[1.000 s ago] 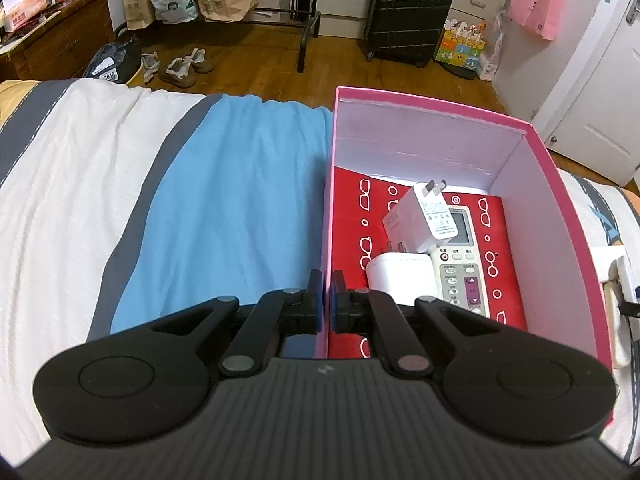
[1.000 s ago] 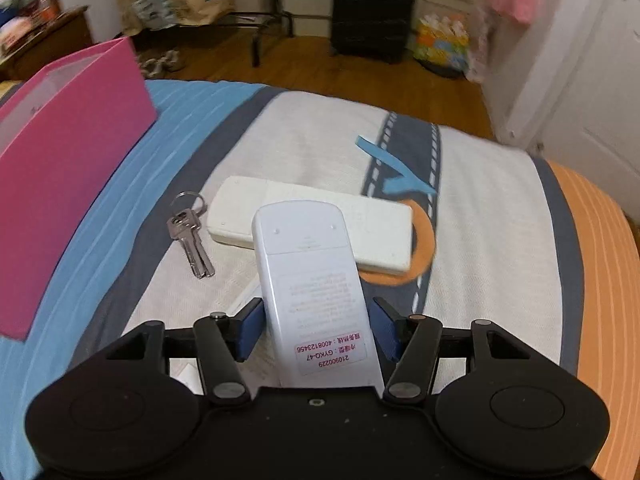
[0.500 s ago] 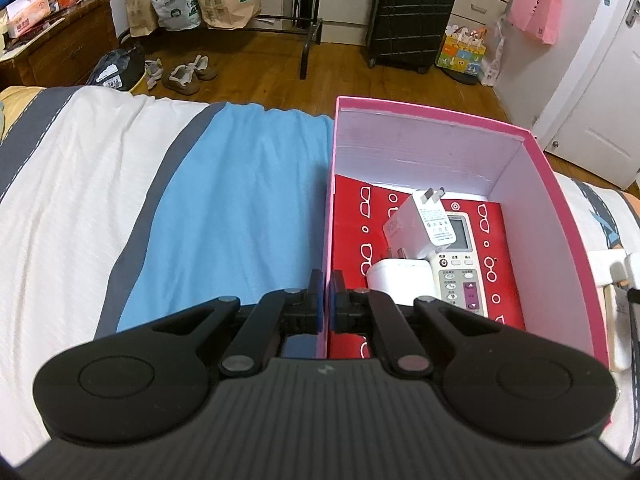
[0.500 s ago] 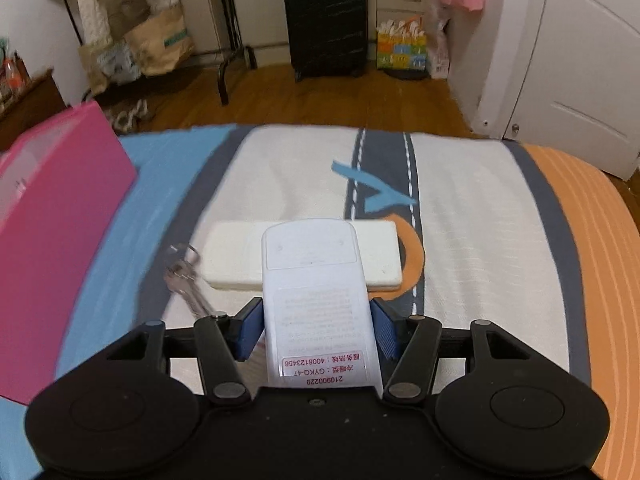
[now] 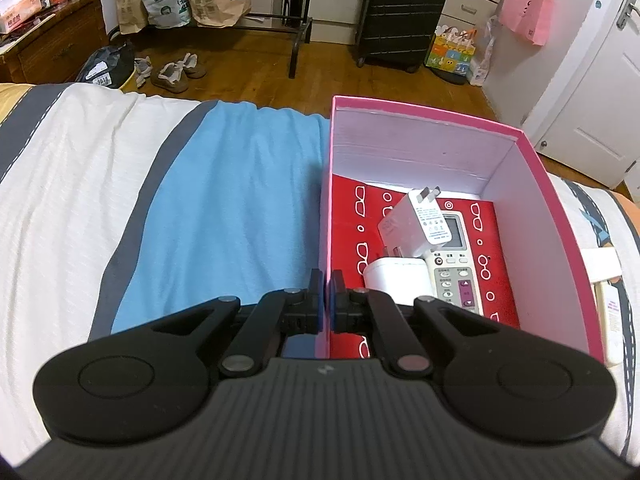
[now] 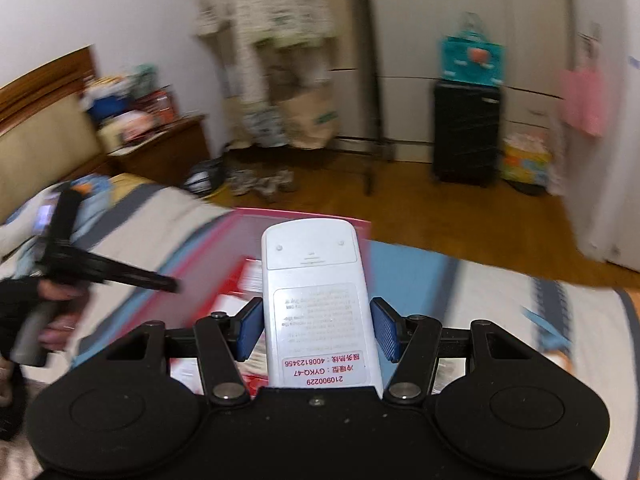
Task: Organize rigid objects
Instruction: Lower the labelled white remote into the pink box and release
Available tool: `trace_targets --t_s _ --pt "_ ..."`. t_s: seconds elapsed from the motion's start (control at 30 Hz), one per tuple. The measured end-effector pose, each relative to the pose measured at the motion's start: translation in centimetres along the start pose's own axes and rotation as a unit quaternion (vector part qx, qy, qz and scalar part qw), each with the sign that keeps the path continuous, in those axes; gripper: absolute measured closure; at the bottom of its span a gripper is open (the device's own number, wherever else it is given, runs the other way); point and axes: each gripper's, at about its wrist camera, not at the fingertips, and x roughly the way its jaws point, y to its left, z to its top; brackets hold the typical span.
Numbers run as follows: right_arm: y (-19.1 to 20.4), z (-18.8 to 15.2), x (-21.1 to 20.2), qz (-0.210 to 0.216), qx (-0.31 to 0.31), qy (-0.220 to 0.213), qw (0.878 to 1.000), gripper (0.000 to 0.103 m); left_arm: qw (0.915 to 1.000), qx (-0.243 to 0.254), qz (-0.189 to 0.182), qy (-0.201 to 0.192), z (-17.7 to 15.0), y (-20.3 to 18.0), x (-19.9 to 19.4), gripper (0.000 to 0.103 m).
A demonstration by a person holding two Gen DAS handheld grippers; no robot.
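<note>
The sorting is partly done, judging by what lies in the pink box (image 5: 560,216) on the bed (image 5: 240,208): a white charger plug (image 5: 416,222) leans on a grey-buttoned remote control (image 5: 454,264), with a white block (image 5: 398,276) just at its 9 o'clock side, all on a red patterned lining. In the left wrist view, at least one pale flat item (image 5: 610,320) lies outside the box at its 3 o'clock side, so more remains to be gathered.

The left gripper (image 5: 327,292) has its fingers pinched fully together on the box's near left wall, steadying it. The right gripper (image 6: 316,330) holds a white remote (image 6: 316,300) back-side up, the blue pads (image 6: 249,330) pressing its two long edges at about half spread. That remote is slim, hard plastic, with a battery cover at 12 o'clock and a red-printed label near the gripper body. It hangs in the air above the box's open top, not yet set inside; the view is blurred.
</note>
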Motion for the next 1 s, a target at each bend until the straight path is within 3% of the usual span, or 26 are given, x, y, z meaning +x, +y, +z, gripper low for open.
trace_targets --t_s 0.17,0.27,0.37,0.77,0.83,0.93,1.0 --pt "4.3 2.4 5.2 -0.009 -0.007 0.058 0.998 0.040 1.0000 -0.002 -0.004 -0.001 -0.1 0.2 0.0 0.101" --pt "4.8 2.9 9.4 -0.069 0.027 0.110 0.991 0.040 0.9999 -0.009 -0.012 -0.001 -0.1 0.5 0.1 0.101" --pt "4.3 3.0 12.8 -0.103 0.055 0.134 0.984 0.041 0.9997 -0.014 -0.019 -0.002 -0.1 0.7 0.1 0.100" --pt "4.4 2.4 18.4 -0.152 0.074 0.159 0.973 0.042 0.9991 -0.021 -0.037 -0.003 0.0 1.3 0.3 0.099" --pt "5.4 2.3 18.5 -0.163 0.034 0.165 0.972 0.042 0.9993 -0.016 -0.034 -0.003 -0.1 1.1 0.2 0.100" --pt "6.8 2.0 17.1 -0.187 -0.029 0.142 0.971 0.036 0.9991 -0.018 -0.039 -0.003 -0.1 1.2 0.3 0.099" --pt "6.8 2.2 15.6 -0.175 -0.033 0.128 0.976 0.035 0.9992 -0.017 -0.035 -0.003 -0.1 1.2 0.3 0.099"
